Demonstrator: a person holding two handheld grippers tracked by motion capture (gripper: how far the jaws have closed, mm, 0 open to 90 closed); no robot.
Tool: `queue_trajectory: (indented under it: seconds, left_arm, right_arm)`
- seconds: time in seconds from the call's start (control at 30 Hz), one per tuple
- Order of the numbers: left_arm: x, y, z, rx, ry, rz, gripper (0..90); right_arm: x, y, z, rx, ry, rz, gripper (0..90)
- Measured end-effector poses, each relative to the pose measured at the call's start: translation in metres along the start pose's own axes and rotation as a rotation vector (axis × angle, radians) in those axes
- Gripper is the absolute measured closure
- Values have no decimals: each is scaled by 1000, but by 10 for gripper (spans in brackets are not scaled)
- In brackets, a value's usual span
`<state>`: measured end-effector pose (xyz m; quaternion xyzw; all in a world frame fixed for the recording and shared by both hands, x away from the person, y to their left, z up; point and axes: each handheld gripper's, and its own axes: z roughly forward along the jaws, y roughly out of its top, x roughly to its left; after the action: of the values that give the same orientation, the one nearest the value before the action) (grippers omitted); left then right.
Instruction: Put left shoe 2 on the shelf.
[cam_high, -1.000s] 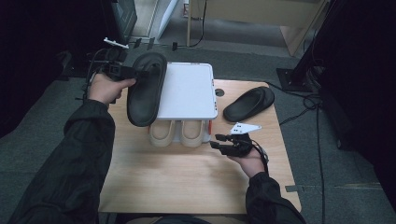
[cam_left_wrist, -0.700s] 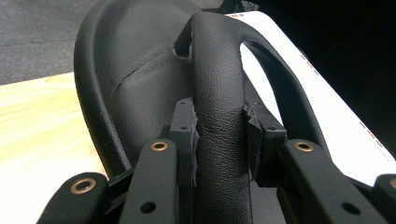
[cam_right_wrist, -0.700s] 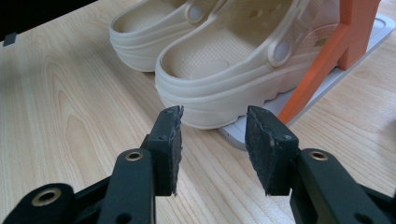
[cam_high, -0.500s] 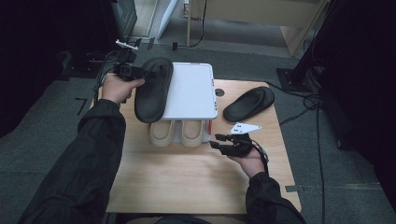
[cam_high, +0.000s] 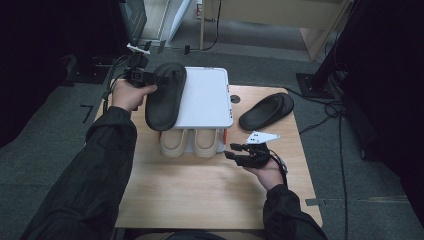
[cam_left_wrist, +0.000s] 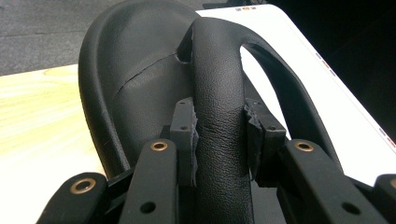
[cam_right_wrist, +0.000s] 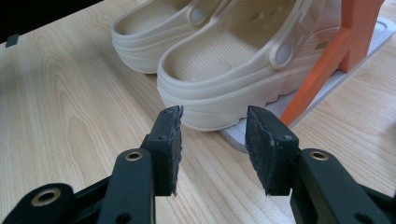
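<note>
Clamping the black rubber slide sandal (cam_high: 166, 95) by its strap over the white rack top (cam_high: 207, 100), left gripper (cam_left_wrist: 219, 135) risks letting it swing and slip; right gripper (cam_right_wrist: 212, 140) waits, jaws apart

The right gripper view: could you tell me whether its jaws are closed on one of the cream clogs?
No, the right gripper stands open, short of the cream plastic clogs, pads touching nothing.

Overhead light falls brightly on the wooden table (cam_high: 200, 190), while the floor around it sinks into near black. Beside the table's edge the white shelf top (cam_high: 205, 97) glares slightly. The high view is soft and grainy; both gripper views are sharp up close.
</note>
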<state>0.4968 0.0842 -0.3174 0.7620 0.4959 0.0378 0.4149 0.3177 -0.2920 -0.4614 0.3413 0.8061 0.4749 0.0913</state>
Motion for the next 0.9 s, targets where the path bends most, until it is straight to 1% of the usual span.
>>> queue_trajectory:
  seconds: [0.37, 0.53, 0.6, 0.77, 0.83, 0.9]
  left_arm:
    - [-6, 3, 8, -10, -3, -19, 678]
    - [-10, 4, 11, -9, -4, -14, 678]
    - [-11, 4, 13, -1, 1, -1, 678]
    - [-11, 4, 12, 2, 0, 12, 673]
    - [-10, 4, 12, 2, 0, 17, 663]
    - [-10, 4, 11, -5, -10, 20, 635]
  right_arm:
    - [0, 0, 0, 1, 2, 2, 562]
    - [0, 0, 0, 4, 3, 3, 562]
    - [0, 0, 0, 3, 3, 3, 562]
    - [0, 0, 0, -1, 1, -2, 562]
    - [0, 0, -1, -2, 1, 2, 562]
    - [0, 0, -1, -2, 0, 4, 561]
